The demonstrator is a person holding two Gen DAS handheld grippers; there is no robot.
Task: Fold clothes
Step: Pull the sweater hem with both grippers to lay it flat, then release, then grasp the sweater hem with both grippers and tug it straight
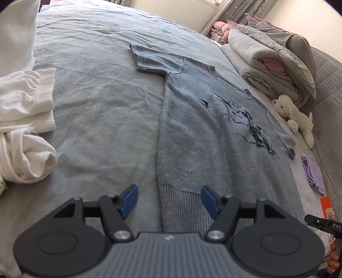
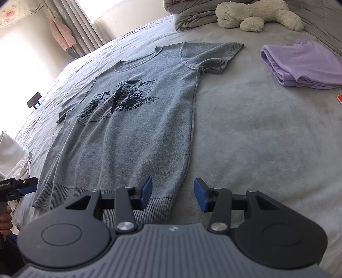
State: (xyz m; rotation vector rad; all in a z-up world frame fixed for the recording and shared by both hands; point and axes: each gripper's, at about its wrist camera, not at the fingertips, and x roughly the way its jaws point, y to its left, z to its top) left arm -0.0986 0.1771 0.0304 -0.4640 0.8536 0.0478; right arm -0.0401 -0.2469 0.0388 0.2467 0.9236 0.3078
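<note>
In the left wrist view we see our left gripper with its jaws spread wide and nothing between them, poised above the ribbed hem at the near left corner of the blue-grey knit t-shirt. The shirt lies flat and face up on the bed sheet, its dark printed motif showing and one short sleeve stretched toward the far side. A heap of white clothes sits well apart at the left. Beyond the shirt lie a folded grey quilt, a white plush toy and a folded lilac garment. The tip of our right gripper pokes in at the right edge.

In the right wrist view our right gripper is likewise wide open and empty, one blue pad over the hem at the shirt's near right corner, the other over bare sheet. The lilac garment lies well to the right of the sleeve, the plush toy beyond it. The left gripper shows at the left edge, beside the white clothes.
</note>
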